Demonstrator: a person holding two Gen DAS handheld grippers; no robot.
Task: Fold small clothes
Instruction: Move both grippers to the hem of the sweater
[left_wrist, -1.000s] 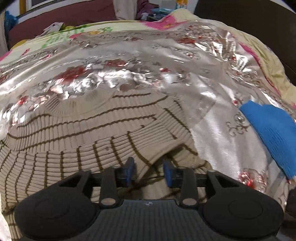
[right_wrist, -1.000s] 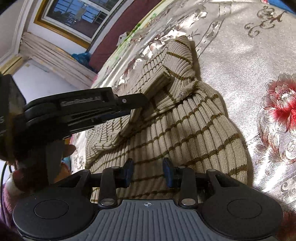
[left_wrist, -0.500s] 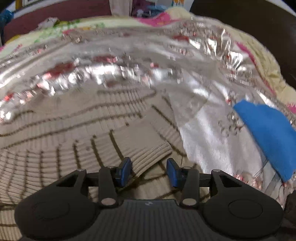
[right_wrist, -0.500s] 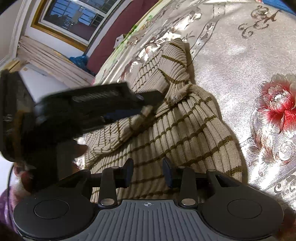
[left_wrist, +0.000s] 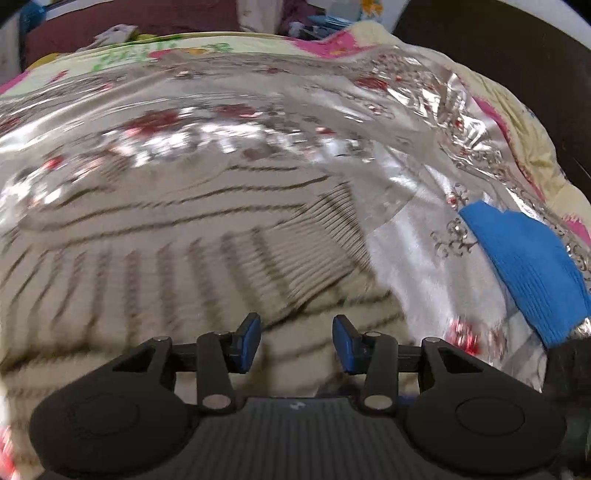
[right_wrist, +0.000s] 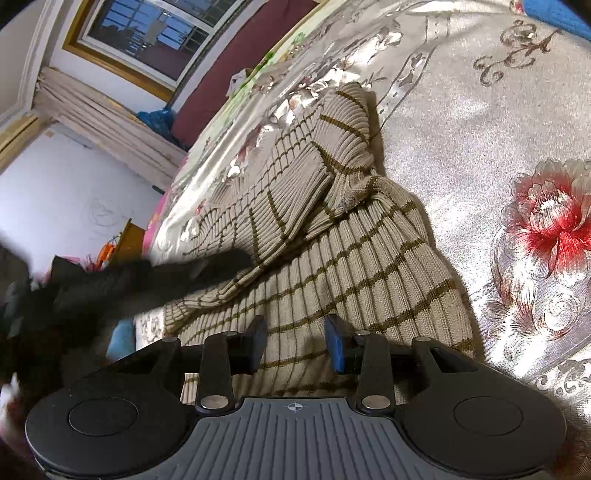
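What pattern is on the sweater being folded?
The sweater is beige ribbed knit with thin dark olive-brown stripes, sharpest in the right wrist view.

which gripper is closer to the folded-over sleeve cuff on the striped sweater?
Left. The left gripper hovers just short of the sleeve cuff, jaws apart and empty. The right gripper sits lower, over the sweater body.

L hand-held gripper (left_wrist: 295, 341) let go – sleeve (right_wrist: 295, 192) now folded across sweater (right_wrist: 369, 266).
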